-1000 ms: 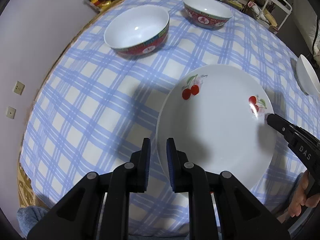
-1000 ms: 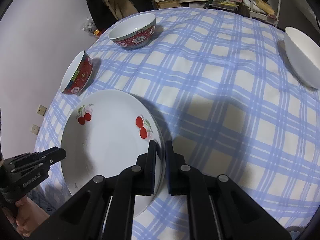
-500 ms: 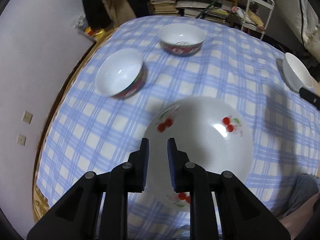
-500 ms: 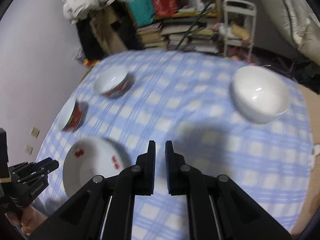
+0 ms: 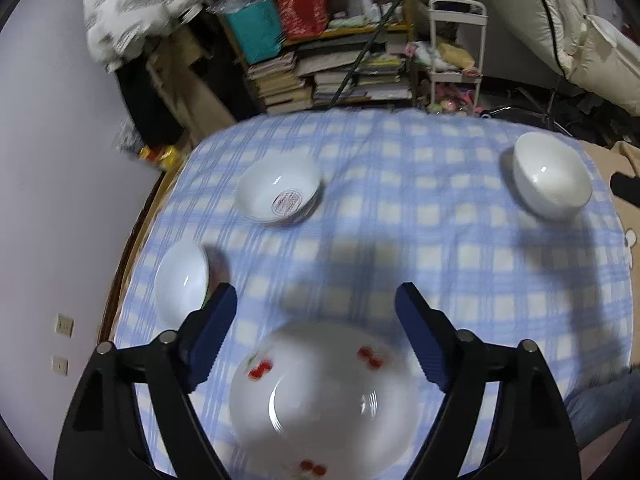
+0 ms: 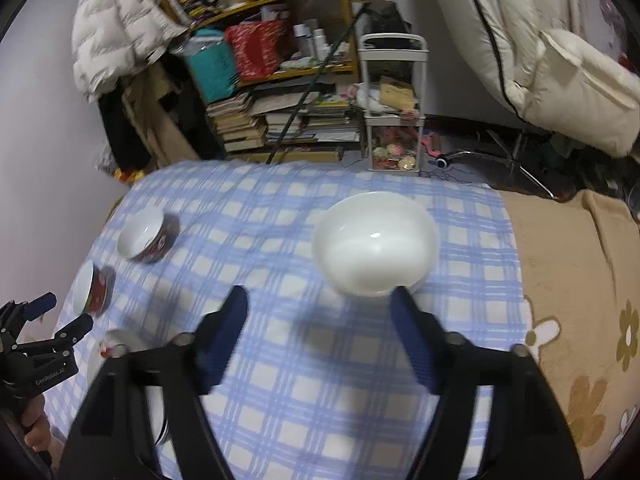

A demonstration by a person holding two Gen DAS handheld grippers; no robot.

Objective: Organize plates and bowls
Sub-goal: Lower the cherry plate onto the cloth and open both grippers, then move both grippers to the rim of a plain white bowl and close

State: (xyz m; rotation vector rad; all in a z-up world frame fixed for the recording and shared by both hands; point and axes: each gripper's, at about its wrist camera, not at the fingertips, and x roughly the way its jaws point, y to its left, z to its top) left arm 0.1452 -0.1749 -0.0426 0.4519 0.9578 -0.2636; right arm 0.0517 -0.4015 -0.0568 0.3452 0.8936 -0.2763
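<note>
Blue-and-white checked cloth [image 5: 400, 216] covers the table on which all the crockery is set out.

**Gripper state.** The left gripper [image 5: 316, 304] is seen with its jaws opening; nothing lies between them and nothing is held. The right gripper [image 6: 320, 306] is likewise opening and empty. The left gripper is also visible at the lower left edge of the right wrist view, its fingers apart.

**Location of items.** In the left wrist view, the cherry-patterned plate [image 5: 324, 400] is found at the lower centre of the frame, flat on the cloth below the jaws. A red-rimmed bowl [image 5: 182, 286] sits at centre left, a second patterned bowl [image 5: 278, 194] above it toward the upper centre, and a plain white bowl [image 5: 552, 176] at the upper right. In the right wrist view, the plain white bowl occupies the centre, just above the jaws.

**Count.** One plate and three bowls are counted, two patterned and one plain.

**Progress.** The plate is judged to be placed. The bowls stand well apart and unstacked, so their gathering is judged to be outstanding.
</note>
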